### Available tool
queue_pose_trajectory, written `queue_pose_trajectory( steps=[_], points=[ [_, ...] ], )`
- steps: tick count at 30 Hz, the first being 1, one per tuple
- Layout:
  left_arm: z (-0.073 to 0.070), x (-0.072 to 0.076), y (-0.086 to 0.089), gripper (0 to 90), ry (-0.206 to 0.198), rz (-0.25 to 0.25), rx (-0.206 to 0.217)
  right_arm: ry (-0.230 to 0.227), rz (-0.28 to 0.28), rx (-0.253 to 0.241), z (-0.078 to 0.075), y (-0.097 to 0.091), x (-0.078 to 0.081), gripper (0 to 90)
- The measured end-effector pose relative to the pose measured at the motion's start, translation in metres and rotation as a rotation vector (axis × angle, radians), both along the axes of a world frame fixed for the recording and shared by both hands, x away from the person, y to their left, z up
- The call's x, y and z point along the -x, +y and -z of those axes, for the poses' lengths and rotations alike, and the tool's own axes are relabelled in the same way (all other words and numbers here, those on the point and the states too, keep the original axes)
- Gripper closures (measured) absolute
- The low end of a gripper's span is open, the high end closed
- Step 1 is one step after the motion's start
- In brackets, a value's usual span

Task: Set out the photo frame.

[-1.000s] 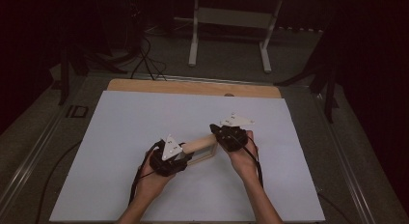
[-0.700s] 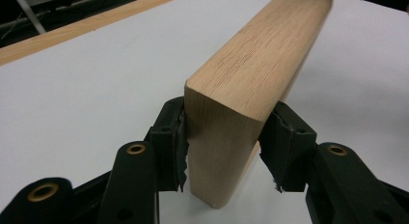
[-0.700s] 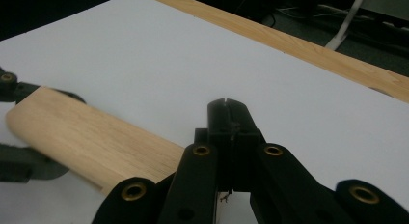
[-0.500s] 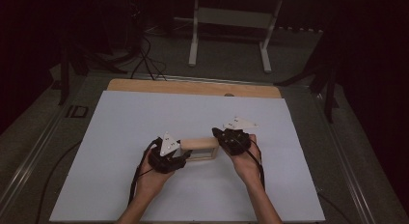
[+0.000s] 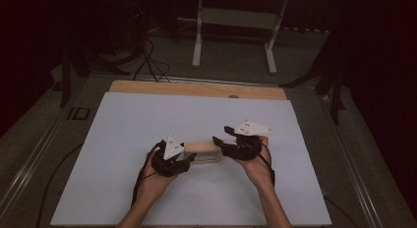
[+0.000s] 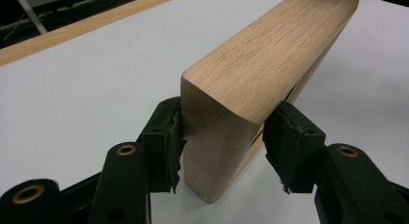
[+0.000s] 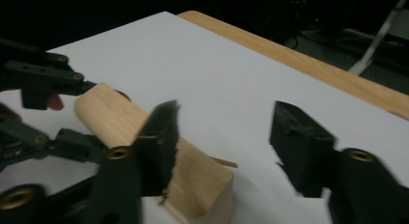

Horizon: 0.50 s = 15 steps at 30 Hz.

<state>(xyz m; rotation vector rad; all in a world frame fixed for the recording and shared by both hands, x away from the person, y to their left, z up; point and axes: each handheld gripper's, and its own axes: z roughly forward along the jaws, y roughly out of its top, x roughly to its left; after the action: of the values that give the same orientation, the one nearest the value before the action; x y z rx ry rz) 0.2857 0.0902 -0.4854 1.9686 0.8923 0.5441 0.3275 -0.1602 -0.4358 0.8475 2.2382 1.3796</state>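
Note:
A light wooden block [image 5: 202, 148] lies level on the white sheet [image 5: 147, 120] between my two grippers. My left gripper [image 5: 189, 158] has its jaws around the block's left end. In the left gripper view that end [image 6: 226, 137] stands between the pads [image 6: 169, 142]; one pad brushes it and a thin dark gap shows at the other, so my left gripper [image 6: 226, 147] is open. Its jaws have been widening. My right gripper [image 5: 220, 148] is at the block's right end. Its jaws have just been opening: they stand wide apart around that end [image 7: 193, 190], so my right gripper [image 7: 226, 147] is open.
A bare wooden strip [image 5: 196, 89] runs along the table's far edge. Beyond it on the floor stands a white metal frame [image 5: 199, 41] with dark cables beside it. The white sheet stretches well to the left, right and front of my hands.
The block has come down from a tilt to lie level on the sheet. My right jaws have sprung open off its end. Both hands have sunk slightly.

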Motion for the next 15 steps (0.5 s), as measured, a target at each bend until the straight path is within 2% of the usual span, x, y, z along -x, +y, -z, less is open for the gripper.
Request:
queue_pose_trajectory(
  steps=[3, 7, 8, 15],
  points=[
    [0.0, 0.0, 0.0, 49.3, 0.002, 0.001, -0.003, 0.003, -0.028, -0.013, 0.002, -0.005, 0.004, 32.6],
    [0.0, -0.001, 0.001, 49.4, 0.006, 0.0, -0.002, 0.01, -0.051, -0.01, 0.008, -0.006, 0.006, 29.8],
    [0.001, -0.002, 0.001, 49.5, 0.002, -0.003, -0.008, 0.025, -0.069, -0.006, 0.013, -0.006, 0.007, 28.8],
    [0.002, -0.003, 0.002, 50.0, 0.006, -0.006, -0.011, 0.065, -0.092, 0.041, 0.03, 0.002, 0.001, 24.8]
  ],
)
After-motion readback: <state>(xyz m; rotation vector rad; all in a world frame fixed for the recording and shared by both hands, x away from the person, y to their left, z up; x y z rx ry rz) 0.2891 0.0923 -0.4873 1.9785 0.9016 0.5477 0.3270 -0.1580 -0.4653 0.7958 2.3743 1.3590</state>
